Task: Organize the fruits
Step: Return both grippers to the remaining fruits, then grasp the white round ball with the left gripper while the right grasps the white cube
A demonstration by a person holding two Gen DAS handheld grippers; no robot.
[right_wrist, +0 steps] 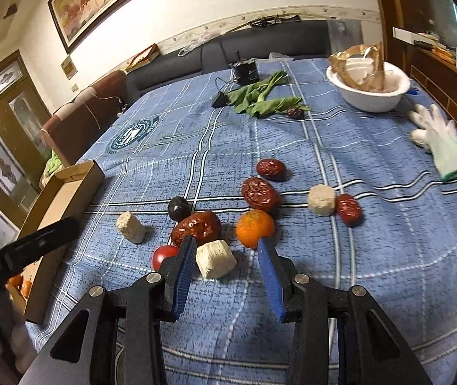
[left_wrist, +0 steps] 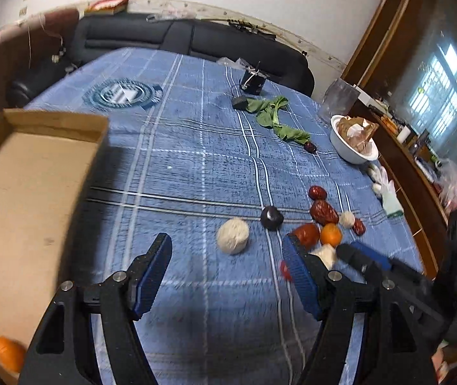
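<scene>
Blue plaid tablecloth [right_wrist: 388, 256] is strewn with fruit; the pale block [right_wrist: 215, 258] is straddled, apparently untouched, by the released right gripper [right_wrist: 225, 250] at lower centre, while the left gripper [left_wrist: 225, 256] is held open, empty.

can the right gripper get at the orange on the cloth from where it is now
Probably yes. The right gripper is open and empty, and the orange sits just ahead of its right finger. The white block lies between the fingers, and a red date crowds the left, so it must shift right.

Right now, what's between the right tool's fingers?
In the right wrist view, the right tool is open; a pale block lies between its fingers, the orange just beyond.
</scene>
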